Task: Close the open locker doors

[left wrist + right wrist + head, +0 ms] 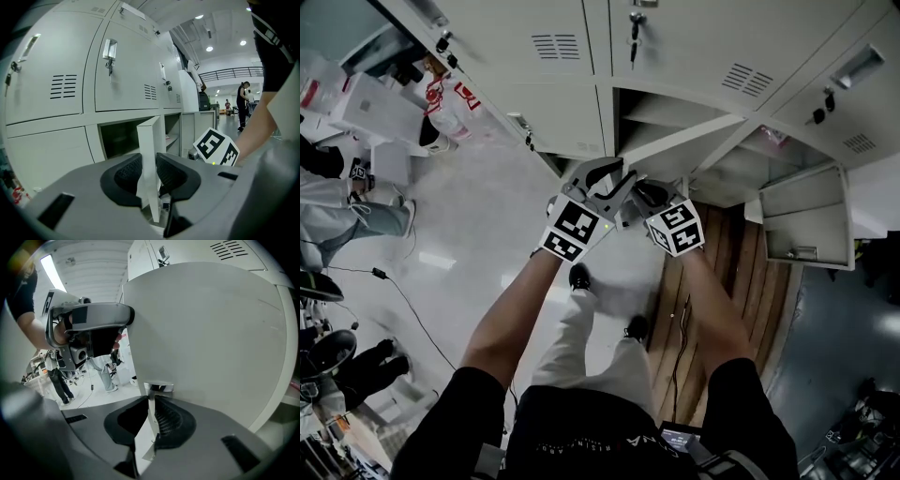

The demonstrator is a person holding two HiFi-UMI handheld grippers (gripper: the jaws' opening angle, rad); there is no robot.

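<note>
- Head view: both arms reach to the middle of the frame. There the left gripper (605, 180) and right gripper (649, 194) sit side by side at the free edge of an open locker door (694, 139). The door juts out from the bank of pale lockers (553, 56) across the top.
- Left gripper view: the jaws are clenched on that door's edge — one ribbed pad against each face, the panel upright between them at the centre of the frame.
- Right gripper view: the door's broad face fills the right half. Beneath its chrome handle (158, 387) a thin handle tab (151, 420) runs down between the jaws, which are clamped on it.
- A second open door (806, 216) hangs out at the right of the head view, well apart from both grippers.
- Lower in the head view lie pale floor (487, 216) at left and wooden boards (741, 281) at right.
</note>
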